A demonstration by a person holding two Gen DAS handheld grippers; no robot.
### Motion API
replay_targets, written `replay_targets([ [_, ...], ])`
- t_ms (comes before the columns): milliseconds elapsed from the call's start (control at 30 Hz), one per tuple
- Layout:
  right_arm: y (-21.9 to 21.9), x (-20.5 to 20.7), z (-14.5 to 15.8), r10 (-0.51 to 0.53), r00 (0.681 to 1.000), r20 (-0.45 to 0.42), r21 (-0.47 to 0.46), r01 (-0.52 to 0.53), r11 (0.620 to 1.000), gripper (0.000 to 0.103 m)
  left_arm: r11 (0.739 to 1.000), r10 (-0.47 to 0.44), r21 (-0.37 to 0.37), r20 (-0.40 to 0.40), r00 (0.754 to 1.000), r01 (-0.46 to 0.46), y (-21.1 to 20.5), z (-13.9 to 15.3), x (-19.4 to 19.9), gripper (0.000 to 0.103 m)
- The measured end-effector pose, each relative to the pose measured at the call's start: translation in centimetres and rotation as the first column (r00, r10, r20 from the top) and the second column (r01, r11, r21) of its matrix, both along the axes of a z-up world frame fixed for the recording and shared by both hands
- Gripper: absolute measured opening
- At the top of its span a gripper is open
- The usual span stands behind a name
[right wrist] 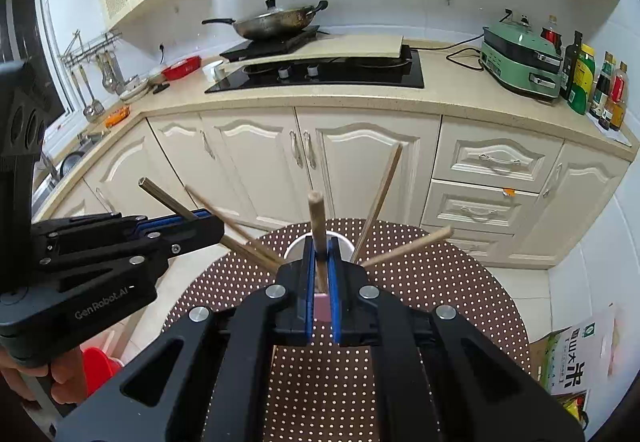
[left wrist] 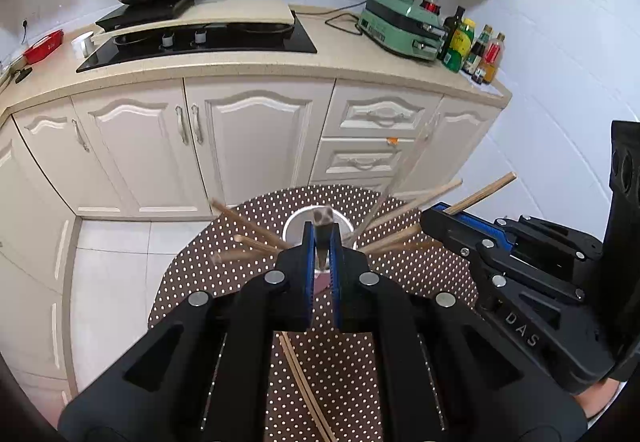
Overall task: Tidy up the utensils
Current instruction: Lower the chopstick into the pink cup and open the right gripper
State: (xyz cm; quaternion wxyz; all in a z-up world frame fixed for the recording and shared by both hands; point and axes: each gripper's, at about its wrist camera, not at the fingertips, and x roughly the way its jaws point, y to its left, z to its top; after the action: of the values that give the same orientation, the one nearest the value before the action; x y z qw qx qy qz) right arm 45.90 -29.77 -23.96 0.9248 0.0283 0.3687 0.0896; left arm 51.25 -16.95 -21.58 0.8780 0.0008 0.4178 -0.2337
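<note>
- Round tabletop (right wrist: 420,282) under a brown dotted cloth; a white cup (right wrist: 298,247) stands on it, chopsticks fanning out of it at all angles.
- Right claw (right wrist: 320,282) closed on one chopstick (right wrist: 315,218) — held near upright, top end free above the blue pads, lower end running down behind the jaws toward the cup mouth.
- Left claw (left wrist: 320,274) also pinched on a chopstick (left wrist: 322,220); seen end-on, so its long axis runs almost straight away from the camera, over the cup (left wrist: 296,226).
- The relation that matters: both held sticks sit directly above or just inside the cup, axes near vertical — a straight lowering looks like all that is left.
- The two claws are close together, converging on the cup from either side; neither is clearly nearer.
- A loose pair of chopsticks (left wrist: 304,382) lies flat on the cloth below the left claw, not yet collected.
- Hard to tell: whether either held tip is already inside the cup — the jaws block it. A pinkish patch below the jaws is unclear.
</note>
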Motion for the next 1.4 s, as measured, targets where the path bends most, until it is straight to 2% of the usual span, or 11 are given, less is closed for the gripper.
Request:
replay_targets([
  [433,0.6,0.1,-3.5,0.014,0.997,-0.073,-0.021,-0.016,1.000,0.005,0.998,0.002,0.055,-0.069,0.998,0.002,-0.5,-3.1,-0.2,0.007],
  [867,0.5,0.5,-4.6,0.006,0.992,-0.127,0.018,-0.003,1.000,0.007,0.998,0.017,0.063,-0.106,0.994,-0.010,-0.8,-3.5,0.0,0.008],
  [900,0.4,0.5,-4.5,0.008,0.991,-0.132,0.028,-0.005,1.000,0.008,0.997,0.022,0.070,-0.107,0.994,-0.015,-0.9,-3.5,0.0,0.009],
  [967,0.5,0.4,-4.4,0.014,0.990,-0.140,0.035,-0.009,0.999,0.008,0.996,0.042,0.086,-0.098,0.994,-0.034,-0.8,-3.3,-0.2,0.020],
  [1000,0.6,0.4,-4.4,0.016,0.990,-0.142,0.035,-0.011,0.999,0.009,0.996,0.048,0.082,-0.093,0.994,-0.040,-0.6,-3.1,-0.4,0.042],
  [1033,0.7,0.2,-4.2,0.017,0.990,-0.139,0.037,-0.012,0.999,0.009,0.996,0.056,0.076,-0.077,0.995,-0.050,-0.5,-2.8,-0.7,0.059],
  [1167,0.6,-0.4,-3.7,0.011,0.992,-0.128,0.047,-0.005,0.999,0.009,0.995,0.050,0.083,-0.052,0.997,-0.046,-0.3,-2.0,-1.4,0.059],
  [1300,0.6,-1.3,-2.9,-0.004,0.993,-0.116,0.050,0.010,0.999,0.020,0.996,0.055,0.071,-0.044,0.997,-0.052,0.1,-1.4,-2.3,0.059],
  [1400,0.6,-2.2,-2.4,-0.005,0.995,-0.103,0.052,0.011,0.999,0.023,0.996,0.068,0.060,-0.041,0.997,-0.065,0.8,-1.1,-3.0,0.059],
])
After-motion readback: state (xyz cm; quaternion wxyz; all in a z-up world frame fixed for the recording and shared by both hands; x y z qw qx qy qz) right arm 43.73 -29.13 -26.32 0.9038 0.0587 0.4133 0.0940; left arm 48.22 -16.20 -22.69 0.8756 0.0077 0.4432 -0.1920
